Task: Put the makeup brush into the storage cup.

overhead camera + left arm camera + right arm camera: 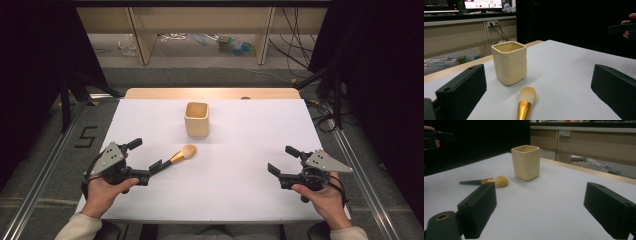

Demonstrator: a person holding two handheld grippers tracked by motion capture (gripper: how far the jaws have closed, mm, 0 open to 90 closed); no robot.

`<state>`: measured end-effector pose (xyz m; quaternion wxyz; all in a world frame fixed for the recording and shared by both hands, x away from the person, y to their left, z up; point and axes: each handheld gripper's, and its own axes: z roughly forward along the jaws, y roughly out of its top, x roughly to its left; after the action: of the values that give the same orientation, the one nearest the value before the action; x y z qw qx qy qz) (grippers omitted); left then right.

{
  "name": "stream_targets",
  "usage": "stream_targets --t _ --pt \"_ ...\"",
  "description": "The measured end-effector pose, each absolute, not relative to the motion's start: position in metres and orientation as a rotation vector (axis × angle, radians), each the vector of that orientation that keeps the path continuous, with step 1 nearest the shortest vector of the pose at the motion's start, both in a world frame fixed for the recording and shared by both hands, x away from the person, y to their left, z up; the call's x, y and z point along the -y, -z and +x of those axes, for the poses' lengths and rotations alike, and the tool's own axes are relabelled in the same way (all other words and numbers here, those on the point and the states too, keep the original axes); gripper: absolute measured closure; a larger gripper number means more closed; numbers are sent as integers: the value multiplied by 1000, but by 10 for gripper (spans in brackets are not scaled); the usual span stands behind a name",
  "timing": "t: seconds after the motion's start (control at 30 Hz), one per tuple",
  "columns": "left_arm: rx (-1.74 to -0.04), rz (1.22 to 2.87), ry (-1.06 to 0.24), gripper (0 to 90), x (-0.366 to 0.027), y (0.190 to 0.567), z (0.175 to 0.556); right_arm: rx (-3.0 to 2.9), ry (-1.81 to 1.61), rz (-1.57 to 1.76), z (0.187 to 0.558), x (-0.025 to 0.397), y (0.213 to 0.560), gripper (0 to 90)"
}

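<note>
Two grippers, both with jaws spread wide and nothing between them. Left gripper (145, 157) sits lower left of the high view, jaws straddling the dark handle end of the makeup brush (179, 155); in the left gripper view the brush's gold ferrule and pale bristle head (526, 100) run up from the bottom centre, between the two black jaws, not touched by either as far as I can tell. Brush lies flat on the white table (250, 190), bristles aimed up-right toward the cream square cup (196, 119), which stands upright just past it, centre of frame, near but apart. Right gripper (283, 164) idle at lower right, well apart from both; its own view puts the cup (526, 162) upper centre and the brush (487, 181) left of it. Likely job: brush into cup. Risks: handle is thin and lies flat, so closing jaws may scrape the table and skid or roll it away; gripping far back at the tail end leaves the bristle end heavy, so it may pivot or droop; a tilted brush could clip the cup rim and tip this light-looking cup. Nothing stands between brush and cup. Beyond the table: wooden table edge (210, 93), cables and clutter on the floor (235, 46) at upper centre, no obstruction.
</note>
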<state>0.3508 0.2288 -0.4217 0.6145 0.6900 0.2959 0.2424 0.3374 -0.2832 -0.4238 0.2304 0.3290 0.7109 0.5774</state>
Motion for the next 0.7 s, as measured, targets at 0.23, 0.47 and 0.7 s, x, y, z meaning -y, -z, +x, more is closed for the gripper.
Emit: stream_targets --t 0.23,0.47,0.7 --pt "-688 1587 -563 0 -227 420 359 -1955 -1588 909 338 284 424 124" --pt "-682 1590 -581 0 -222 416 376 -1956 -1581 914 338 284 424 125" --pt "-684 1602 -583 0 -218 416 390 -1950 -1601 920 339 284 425 125"
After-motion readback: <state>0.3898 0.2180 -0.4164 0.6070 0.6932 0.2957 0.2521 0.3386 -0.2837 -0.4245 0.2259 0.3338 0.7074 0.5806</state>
